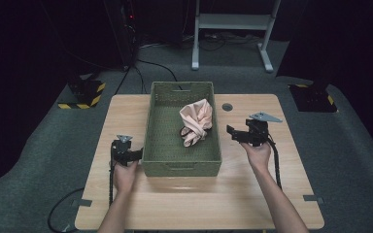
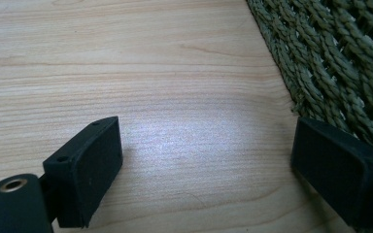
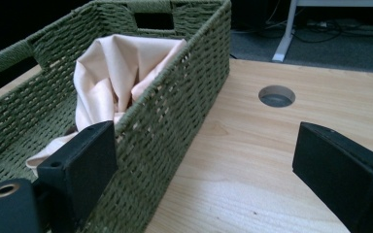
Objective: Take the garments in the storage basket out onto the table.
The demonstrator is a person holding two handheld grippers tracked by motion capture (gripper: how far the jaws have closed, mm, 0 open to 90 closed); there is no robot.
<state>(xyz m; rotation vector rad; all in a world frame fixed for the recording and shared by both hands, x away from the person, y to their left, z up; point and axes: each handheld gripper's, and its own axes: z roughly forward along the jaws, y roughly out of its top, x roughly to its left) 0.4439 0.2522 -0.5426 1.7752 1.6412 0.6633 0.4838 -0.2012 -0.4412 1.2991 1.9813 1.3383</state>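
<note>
One wooden table [image 1: 199,199], grey carpet [image 1: 43,141], dark room.

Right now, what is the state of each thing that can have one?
Left tool: open, holding nothing, over the table beside the basket.
Right tool: open, holding nothing.
Basket: upright on the table, no lid.
Cloth: crumpled, lying inside the basket.

Grey carpet [image 1: 39,145]; white stand [image 1: 233,29] behind; dark surroundings.
</note>
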